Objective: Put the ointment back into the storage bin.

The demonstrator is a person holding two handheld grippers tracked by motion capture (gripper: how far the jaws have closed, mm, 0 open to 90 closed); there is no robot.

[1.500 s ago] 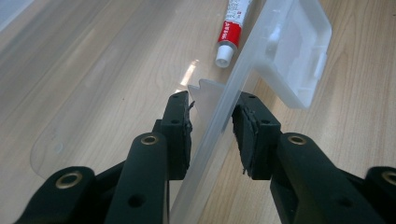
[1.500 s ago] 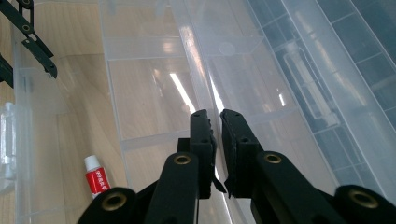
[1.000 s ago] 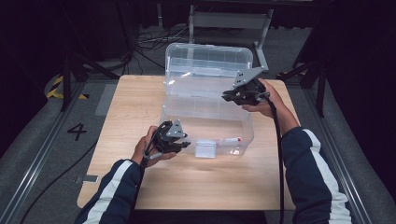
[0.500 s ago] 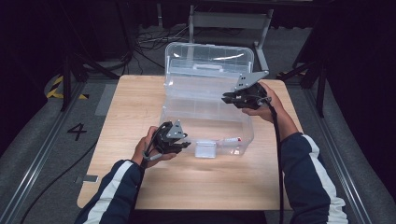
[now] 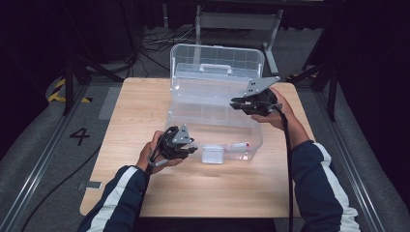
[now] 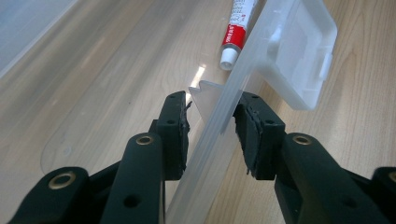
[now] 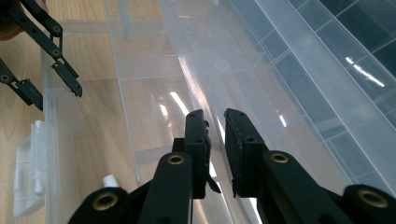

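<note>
**Bin open, tube inside, both grippers on the rims**

Your clear storage bin sits on the wooden table with its lid swung up at the far side, and a red-and-white tube already lies on the bin floor. So, as a judgement: loading looks done or nearly so; closing the lid and snapping the front latch is what looks left.

Your left gripper straddles the bin's near wall. The jaws stand partly open, one pad inside the wall and one outside, with small gaps either side, so no firm pinch is visible. The tube lies ahead of these jaws, just past the wall; the latch hangs ahead and to the right of them.

Your right gripper is at the bin's right rim. Its jaws are nearly closed with a thin clear edge running between them; whether the pads actually press it, I cannot tell.

View differences: the left gripper view gives the tube's white cap and printed label plus the wall-to-pad gaps. The right gripper view gives the lid's ribbed underside beyond its jaws. The high view gives the overall layout, both hands and sleeves.
</note>
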